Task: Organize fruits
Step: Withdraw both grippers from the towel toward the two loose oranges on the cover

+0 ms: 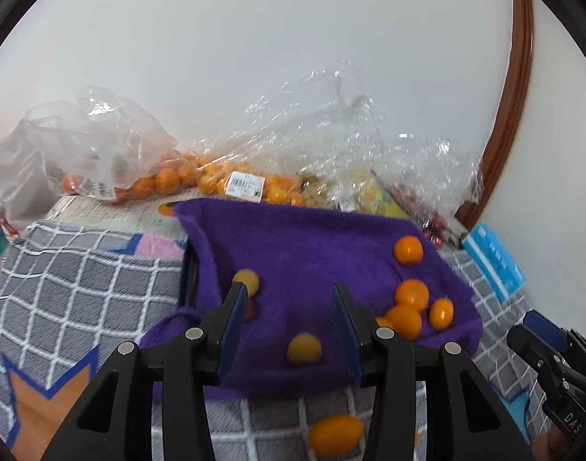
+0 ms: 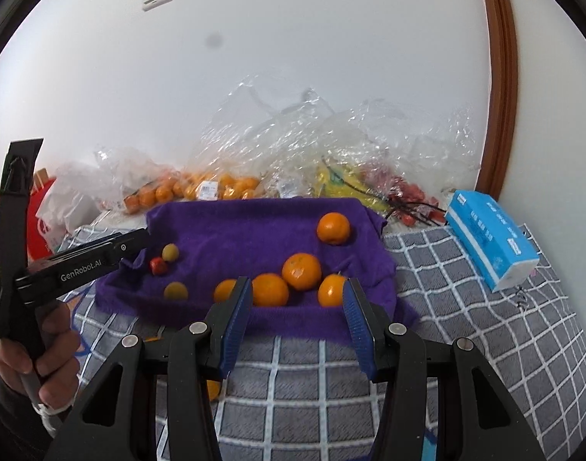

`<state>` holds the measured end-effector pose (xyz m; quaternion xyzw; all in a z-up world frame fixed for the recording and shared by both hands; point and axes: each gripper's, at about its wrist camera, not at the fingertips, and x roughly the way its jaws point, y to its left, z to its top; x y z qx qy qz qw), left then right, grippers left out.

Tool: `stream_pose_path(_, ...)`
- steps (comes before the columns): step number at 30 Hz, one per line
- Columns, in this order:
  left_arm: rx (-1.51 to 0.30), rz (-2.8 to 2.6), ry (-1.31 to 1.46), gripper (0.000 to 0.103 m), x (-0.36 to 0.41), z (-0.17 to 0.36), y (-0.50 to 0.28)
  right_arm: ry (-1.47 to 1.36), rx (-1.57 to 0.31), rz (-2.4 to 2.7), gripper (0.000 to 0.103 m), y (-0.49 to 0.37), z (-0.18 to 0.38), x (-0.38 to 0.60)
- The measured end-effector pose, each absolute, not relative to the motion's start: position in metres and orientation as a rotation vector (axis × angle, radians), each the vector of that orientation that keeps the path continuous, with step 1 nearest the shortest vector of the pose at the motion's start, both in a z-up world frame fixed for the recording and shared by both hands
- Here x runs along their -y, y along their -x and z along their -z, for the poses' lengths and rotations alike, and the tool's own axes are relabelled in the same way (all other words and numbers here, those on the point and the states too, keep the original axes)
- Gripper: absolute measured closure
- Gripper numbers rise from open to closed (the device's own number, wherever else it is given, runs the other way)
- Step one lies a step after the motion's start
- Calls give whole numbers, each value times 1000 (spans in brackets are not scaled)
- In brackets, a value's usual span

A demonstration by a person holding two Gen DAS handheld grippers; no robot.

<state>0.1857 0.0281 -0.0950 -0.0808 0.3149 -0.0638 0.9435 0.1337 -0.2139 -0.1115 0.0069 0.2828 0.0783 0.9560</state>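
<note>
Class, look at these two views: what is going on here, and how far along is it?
A person holds a two-finger tool in each hand over a purple fuzzy towel spread on a grey checked blanket. Round orange mandarins cluster at the towel's right side; small yellowish kumquats and one small red fruit lie at its left. The left tool and right tool are both open, holding nothing. One oval orange fruit lies off the towel on the blanket. Clear plastic bags of fruit sit behind.

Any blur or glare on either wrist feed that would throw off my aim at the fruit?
Left wrist view: the small yellow fruit on the purple towel is smeared by motion. Right wrist view: oranges are sharp; glare sits only on the plastic bags behind.
</note>
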Motion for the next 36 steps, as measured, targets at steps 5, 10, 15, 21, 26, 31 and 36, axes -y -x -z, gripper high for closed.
stream_pose_path(5,-674,116,117,60,-32,98,-159,-52,-603,-182,54,-124,120,213)
stream_pose_path(10,-699,109,80,60,-33,103,-135,-85,-673,-218,54,-115,124,214)
stream_pose_path(15,-727,101,44,60,-29,112,-117,-85,-689,-223,56,-101,126,214)
stream_pose_path(21,-729,118,88,60,-31,111,-96,-101,-637,-186,56,-78,123,220)
stream_pose_path(26,-743,90,86,60,-36,115,-85,-71,-629,-196,56,-73,132,216)
stream_pose_path(31,-794,86,124,60,-49,123,-87,-26,-639,-185,56,-73,142,205)
stream_pose_path(36,-803,40,103,60,-62,128,-91,-22,-695,-232,56,-79,150,192)
